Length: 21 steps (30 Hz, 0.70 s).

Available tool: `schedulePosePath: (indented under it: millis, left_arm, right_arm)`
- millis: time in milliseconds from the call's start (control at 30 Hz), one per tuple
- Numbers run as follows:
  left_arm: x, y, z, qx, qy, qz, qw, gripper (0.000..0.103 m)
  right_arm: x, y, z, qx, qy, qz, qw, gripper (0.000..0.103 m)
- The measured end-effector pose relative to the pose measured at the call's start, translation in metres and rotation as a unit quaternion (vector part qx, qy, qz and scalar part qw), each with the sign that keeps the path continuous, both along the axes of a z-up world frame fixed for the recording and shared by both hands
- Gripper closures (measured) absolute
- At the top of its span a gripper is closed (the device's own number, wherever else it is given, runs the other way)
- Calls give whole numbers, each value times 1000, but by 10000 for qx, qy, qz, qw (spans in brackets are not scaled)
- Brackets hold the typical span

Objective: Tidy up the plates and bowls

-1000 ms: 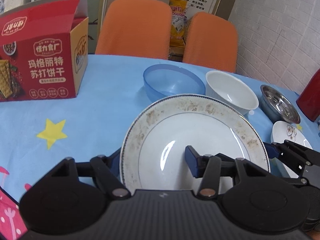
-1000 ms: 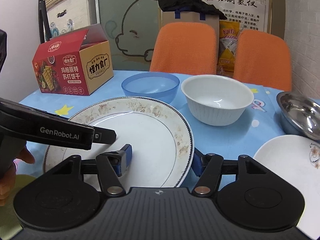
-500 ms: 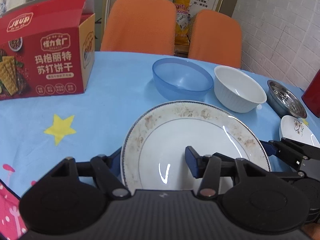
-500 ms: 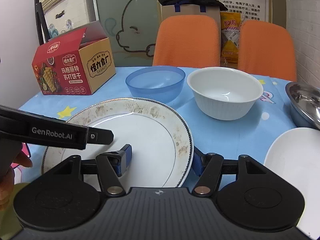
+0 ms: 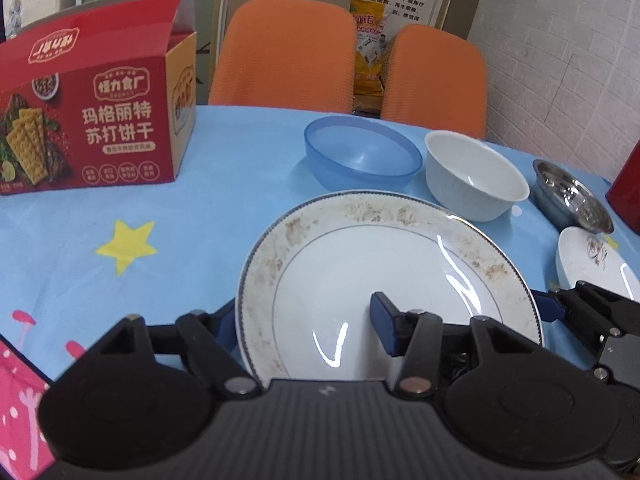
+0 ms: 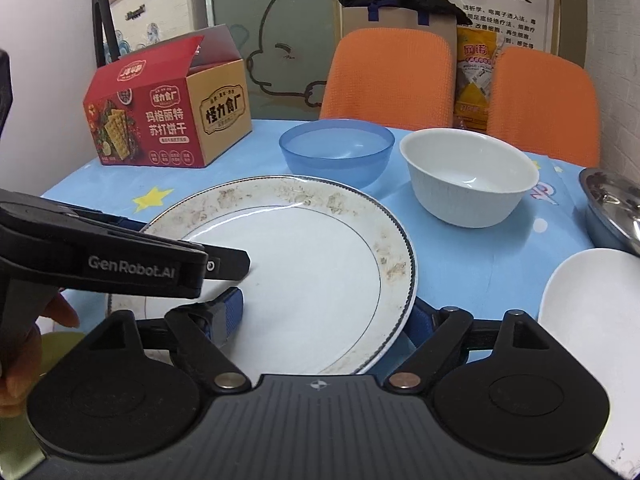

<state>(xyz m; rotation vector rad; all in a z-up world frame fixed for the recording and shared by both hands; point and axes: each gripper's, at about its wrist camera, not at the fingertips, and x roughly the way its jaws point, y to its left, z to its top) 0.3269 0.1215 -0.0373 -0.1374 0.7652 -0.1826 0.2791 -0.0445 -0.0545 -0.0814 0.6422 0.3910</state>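
Observation:
A large white plate (image 5: 360, 272) with a brown-patterned rim is held between both grippers above the blue tablecloth. My left gripper (image 5: 304, 316) is shut on its left rim, one finger under the edge and one on top. My right gripper (image 6: 326, 312) is shut on the right rim of the plate (image 6: 304, 256) in the same way. Beyond the plate stand a blue plastic bowl (image 5: 362, 152), a white bowl (image 5: 476, 176) and a steel bowl (image 5: 572, 196). A small white plate (image 5: 592, 260) lies at the right. Each gripper shows at the edge of the other's view.
A red cracker box (image 5: 92, 120) stands open at the table's back left. Two orange chairs (image 5: 284, 56) sit behind the round table (image 5: 240, 184). A red object (image 5: 626, 192) stands at the far right edge. A hand (image 6: 16, 352) holds the left gripper.
Both grippers keep their hold on the plate. The bowls and the box have drifted slightly to the right in both views; nothing was let go or taken up.

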Motion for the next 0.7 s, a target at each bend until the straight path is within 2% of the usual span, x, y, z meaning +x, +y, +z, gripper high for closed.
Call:
schedulePosePath:
  millis: [67,200,300,467,700]
  left_arm:
    - [-1,4,8,-181,-44,-36,9998,52]
    - [-8,0,25,-46,-189,-59,9998,52]
    - [-23,1,36,-83,-265,-80,9996,52]
    - [-68,3,45,-69,-337,-76,9994,52]
    - [-144,12,29,-5,-217,52,9998,52]
  right_arm:
    - [-3,-2,5,7,-127,-15,9999,0]
    - [-8,-8,20,157,-172,-87,9997,0]
    - [-18,-5,31,114,-286,-100,9995,0]
    - [-49,-6,44,195,-323,-58,9993,0]
    - [-113,1,36,233,-210,22,9995,0]
